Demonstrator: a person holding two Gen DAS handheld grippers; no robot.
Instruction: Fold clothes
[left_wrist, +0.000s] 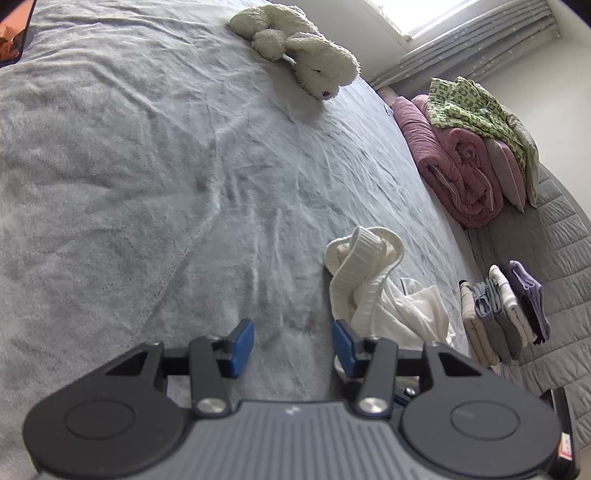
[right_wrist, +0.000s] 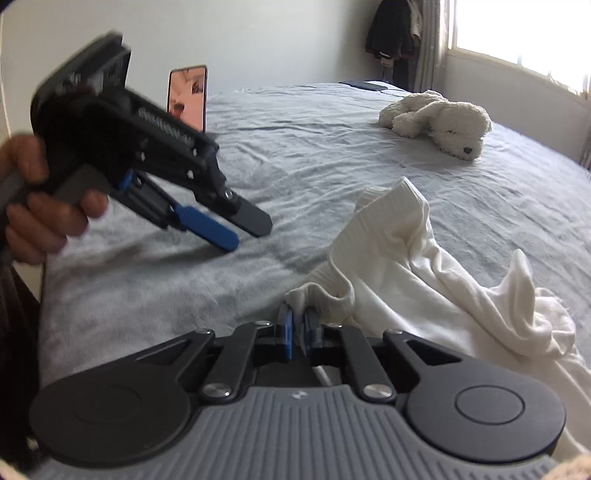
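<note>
Two grippers work over a grey bedspread (left_wrist: 147, 166). The right gripper (right_wrist: 298, 332) has its blue pads nearly together, clamped on a ribbed edge of the white garment (right_wrist: 417, 273) that rises directly in front of it; a fold of the cloth sits pinched between the fingers. The left gripper (left_wrist: 292, 341) stands with its jaws apart and nothing between them, only bare bedspread showing in the gap; its right fingertip (left_wrist: 341, 341) lies just beside the garment's near edge, though whether it touches the cloth cannot be told. Seen from the right wrist camera, that left gripper hangs tilted downward above the bed, held by a hand (right_wrist: 40, 206), clear of the garment and off to its left. The white garment lies crumpled on the bedspread, to the right of the left gripper and spreading right from the right one. It is off-white, with a ribbed band looped and twisted at its upper end and smoother, wrinkled fabric bunched below. A plush toy (left_wrist: 303, 48) lies farther up the bed, well apart from the garment. At the bed's right side stands a row of folded clothes (left_wrist: 506, 310), and beyond it a rolled pink quilt (left_wrist: 454, 173).
</note>
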